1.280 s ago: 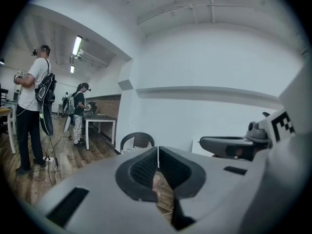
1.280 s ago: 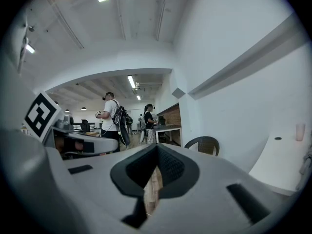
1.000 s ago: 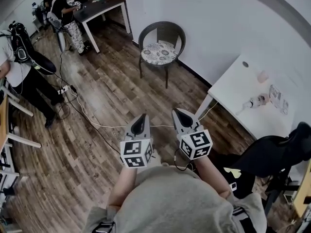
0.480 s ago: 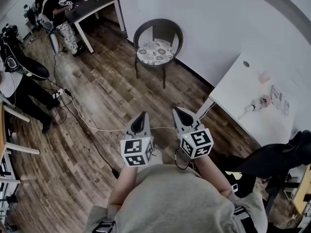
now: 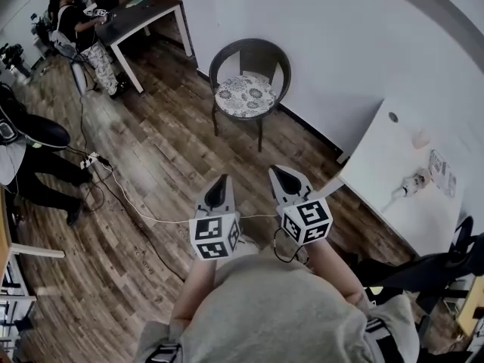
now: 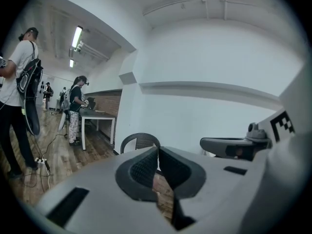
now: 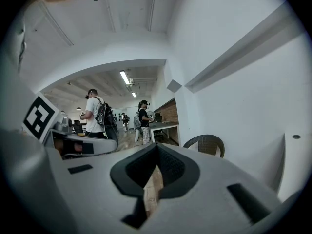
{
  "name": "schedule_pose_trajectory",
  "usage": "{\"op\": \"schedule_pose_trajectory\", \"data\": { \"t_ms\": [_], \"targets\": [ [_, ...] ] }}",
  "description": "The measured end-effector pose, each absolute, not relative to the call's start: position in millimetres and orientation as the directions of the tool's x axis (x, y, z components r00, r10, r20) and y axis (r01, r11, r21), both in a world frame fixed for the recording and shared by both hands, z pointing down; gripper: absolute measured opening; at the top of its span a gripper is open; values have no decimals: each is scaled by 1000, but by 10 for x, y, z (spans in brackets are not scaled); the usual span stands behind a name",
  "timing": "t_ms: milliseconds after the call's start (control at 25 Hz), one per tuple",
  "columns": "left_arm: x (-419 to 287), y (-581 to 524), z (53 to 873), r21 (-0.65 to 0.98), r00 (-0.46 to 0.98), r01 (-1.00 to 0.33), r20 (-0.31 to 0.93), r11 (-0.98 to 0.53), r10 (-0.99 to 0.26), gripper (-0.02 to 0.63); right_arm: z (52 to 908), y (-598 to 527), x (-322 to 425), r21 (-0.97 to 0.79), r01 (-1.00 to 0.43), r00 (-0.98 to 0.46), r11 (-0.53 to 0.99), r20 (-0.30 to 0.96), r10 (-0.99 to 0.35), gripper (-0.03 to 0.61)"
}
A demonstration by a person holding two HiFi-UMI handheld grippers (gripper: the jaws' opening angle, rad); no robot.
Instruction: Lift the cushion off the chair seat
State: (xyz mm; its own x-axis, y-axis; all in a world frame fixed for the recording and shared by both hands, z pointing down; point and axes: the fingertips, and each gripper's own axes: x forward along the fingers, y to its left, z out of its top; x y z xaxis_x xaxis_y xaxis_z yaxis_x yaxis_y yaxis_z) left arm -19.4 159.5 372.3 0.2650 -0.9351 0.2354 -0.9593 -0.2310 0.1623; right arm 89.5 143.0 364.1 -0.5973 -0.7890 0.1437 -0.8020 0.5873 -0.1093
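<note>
Nearest: left gripper [image 5: 221, 180] and right gripper [image 5: 275, 171] side by side in front of the person's torso. Both have jaws pressed together with nothing between them, tips aimed across the wood floor [image 5: 159, 138] toward the chair. White table [image 5: 393, 165] off to the right. Further out, dark wicker chair [image 5: 228, 51] stands against the white wall, patterned cushion [image 5: 246, 94] flat on its seat, well apart from both grippers. Far corner: dark desk [image 5: 144, 12], a person [image 5: 72, 20] standing at it.
</note>
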Motion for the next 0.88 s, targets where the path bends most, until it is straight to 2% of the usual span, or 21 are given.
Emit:
{"op": "schedule_pose_trajectory", "data": {
  "t_ms": [880],
  "targets": [
    [-1150, -516, 3748, 165, 317, -945, 252, -282, -914, 9, 3631, -632, -44, -68, -832, -553, 550, 164, -817, 2]
  ]
}}
